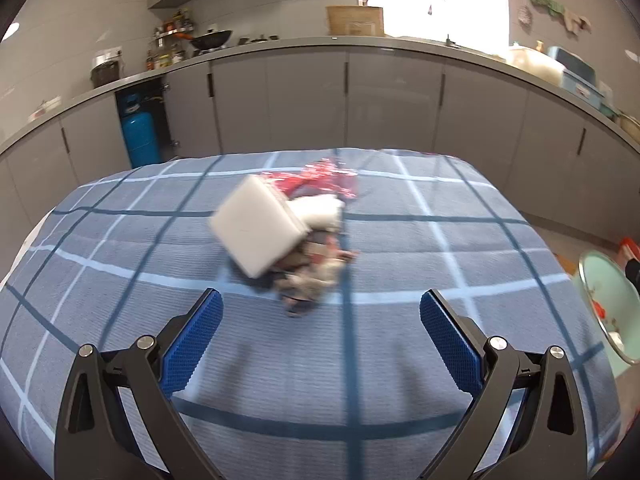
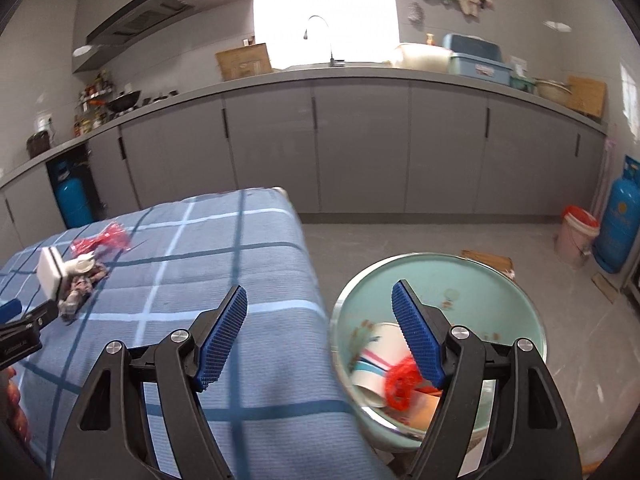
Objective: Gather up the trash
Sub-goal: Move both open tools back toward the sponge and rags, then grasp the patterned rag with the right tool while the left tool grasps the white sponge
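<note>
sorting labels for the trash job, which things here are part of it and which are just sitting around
Job: white foam block; red plastic wrapper; crumpled grey scraps; mint green basin holding a paper cup.

Lying about: blue gas cylinder; pink bucket; black wok.

Right gripper (image 2: pixel 320 304) gapes above the table edge; paper cup (image 2: pixel 376 364) lies in the basin (image 2: pixel 516 304) — red scrap (image 2: pixel 400 384) beside it.
</note>
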The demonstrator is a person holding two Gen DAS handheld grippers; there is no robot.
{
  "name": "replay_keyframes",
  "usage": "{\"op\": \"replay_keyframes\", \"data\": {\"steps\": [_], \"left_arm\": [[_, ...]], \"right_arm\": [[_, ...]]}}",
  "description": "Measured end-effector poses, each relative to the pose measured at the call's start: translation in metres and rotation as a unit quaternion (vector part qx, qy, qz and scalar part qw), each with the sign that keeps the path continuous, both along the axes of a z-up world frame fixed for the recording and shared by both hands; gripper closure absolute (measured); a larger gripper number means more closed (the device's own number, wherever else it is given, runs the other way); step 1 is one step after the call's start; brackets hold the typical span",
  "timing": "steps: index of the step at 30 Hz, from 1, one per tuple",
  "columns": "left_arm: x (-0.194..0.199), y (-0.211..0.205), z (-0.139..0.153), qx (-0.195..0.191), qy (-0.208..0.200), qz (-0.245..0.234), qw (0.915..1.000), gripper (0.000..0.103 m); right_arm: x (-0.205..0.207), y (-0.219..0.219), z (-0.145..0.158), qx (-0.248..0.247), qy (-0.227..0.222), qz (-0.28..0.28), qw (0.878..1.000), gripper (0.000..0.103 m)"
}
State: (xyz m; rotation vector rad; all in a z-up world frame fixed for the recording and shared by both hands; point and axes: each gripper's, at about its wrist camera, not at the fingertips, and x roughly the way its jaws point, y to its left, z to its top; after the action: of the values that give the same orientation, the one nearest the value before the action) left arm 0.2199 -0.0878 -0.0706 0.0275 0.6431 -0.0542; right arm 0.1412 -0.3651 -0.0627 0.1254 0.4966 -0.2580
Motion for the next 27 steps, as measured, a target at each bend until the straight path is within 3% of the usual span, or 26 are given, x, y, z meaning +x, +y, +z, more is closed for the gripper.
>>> {"op": "replay_keyframes", "data": {"steps": [12, 18, 25, 26, 27], "left_arm": [[0.037, 0.056, -0.006, 0.017, 0.005, 0.041, 0.999, 0.006], [0.042, 0.096, -0.014, -0.005, 0.021, 0.07, 0.9973, 0.006], [0.05, 0.124, -0.017, 0.001, 0.028, 0.108, 0.9938, 0.006], [0.051, 0.127, -0.018, -0.005, 0.031, 0.112, 0.9932, 0.006], [0.052, 0.129, -0.019, -0.008, 0.033, 0.118, 0.9925, 0.006]], "right_arm": [[0.048, 0.107, -0.011, 0.0, 0.039, 0.104, 0.994, 0.028], [0.074, 0.157, -0.015, 0.001, 0.057, 0.155, 0.986, 0.028], [0.111, 0.204, -0.021, 0.024, 0.09, 0.214, 0.972, 0.029], [0.116, 0.209, -0.023, 0.029, 0.097, 0.223, 0.97, 0.032], [0.12, 0.214, -0.025, 0.034, 0.103, 0.23, 0.967, 0.041]]}}
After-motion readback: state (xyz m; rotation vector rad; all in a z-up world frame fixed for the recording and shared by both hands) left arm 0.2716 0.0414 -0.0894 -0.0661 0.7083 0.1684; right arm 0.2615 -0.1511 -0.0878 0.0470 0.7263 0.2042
